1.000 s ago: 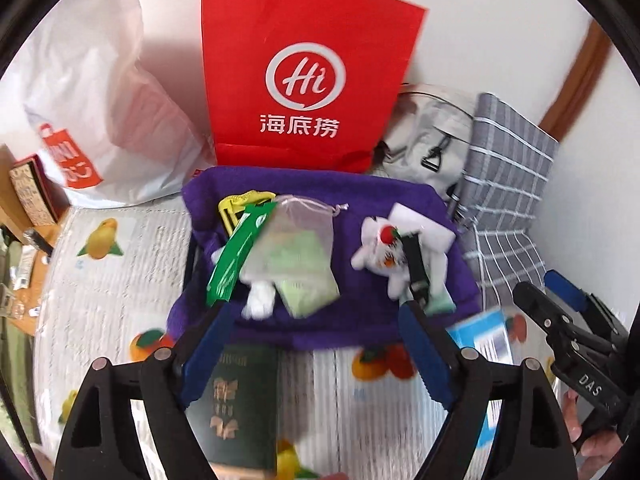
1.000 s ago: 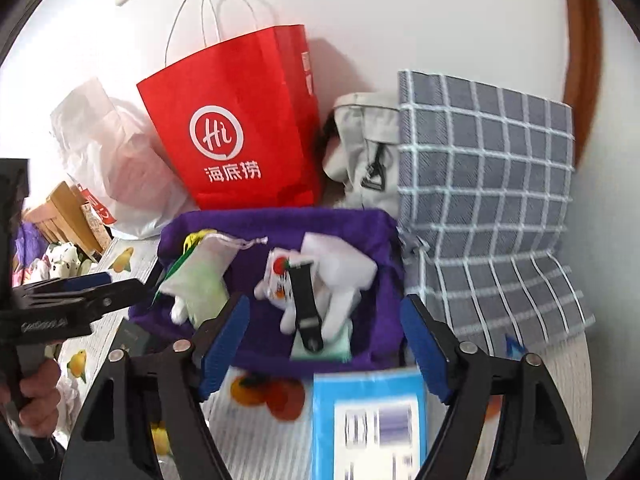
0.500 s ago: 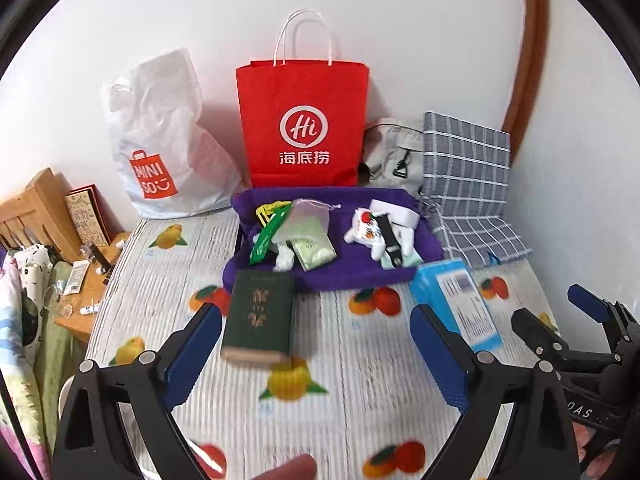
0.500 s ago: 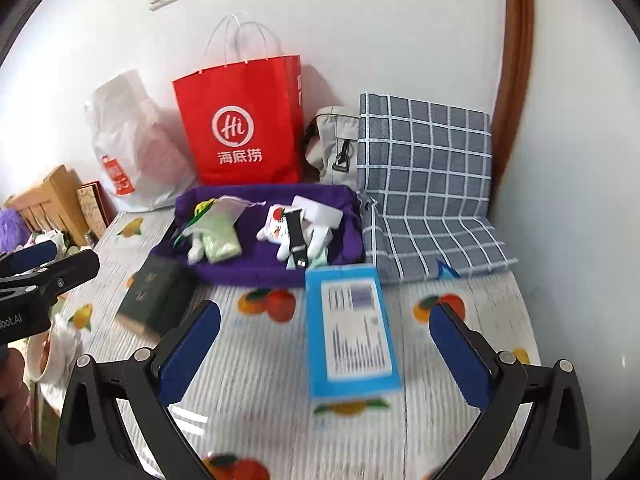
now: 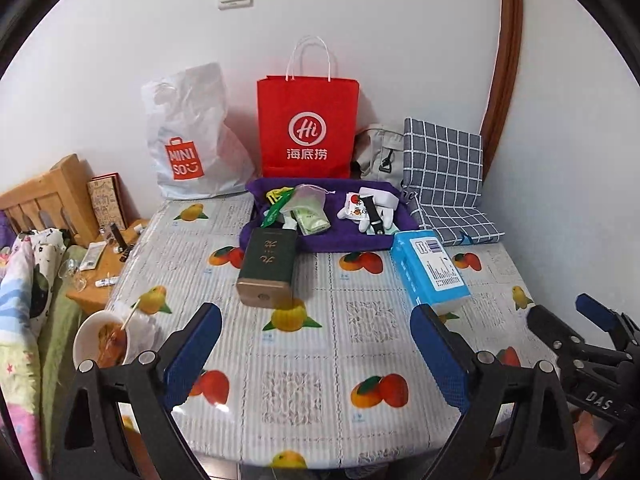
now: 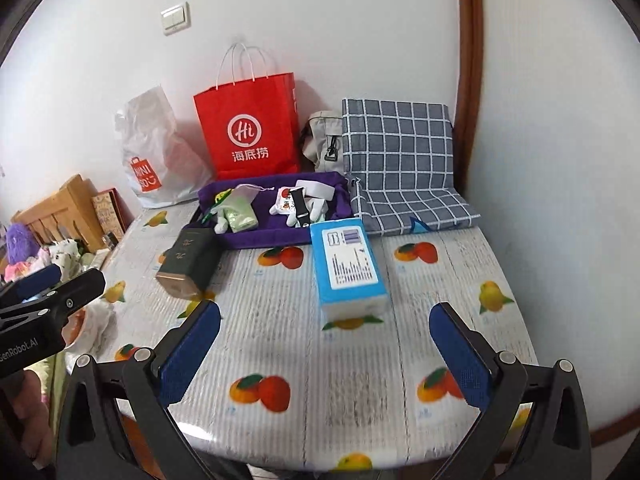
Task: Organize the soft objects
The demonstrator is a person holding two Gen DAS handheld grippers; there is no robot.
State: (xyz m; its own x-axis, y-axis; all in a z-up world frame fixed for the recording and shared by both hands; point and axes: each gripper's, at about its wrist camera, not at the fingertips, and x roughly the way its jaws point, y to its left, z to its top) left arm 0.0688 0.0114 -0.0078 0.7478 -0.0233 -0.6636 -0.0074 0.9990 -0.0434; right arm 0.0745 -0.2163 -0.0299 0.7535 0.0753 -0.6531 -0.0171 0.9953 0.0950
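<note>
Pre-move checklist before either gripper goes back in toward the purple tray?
1. Left gripper open, empty: ok.
2. Right gripper open, empty: ok.
3. Soft items, including the white plush toy, inside the purple tray: ok.
4. Straight path to tray clear: not ok; dark green box and blue box lie in front.
5. Bowl of food at left table edge, near left gripper: not ok.
6. Tray stable: cannot tell.

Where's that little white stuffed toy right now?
The white stuffed toy lies in the purple tray at the back of the table, right half, under a black watch strap, just behind the blue box.
</note>
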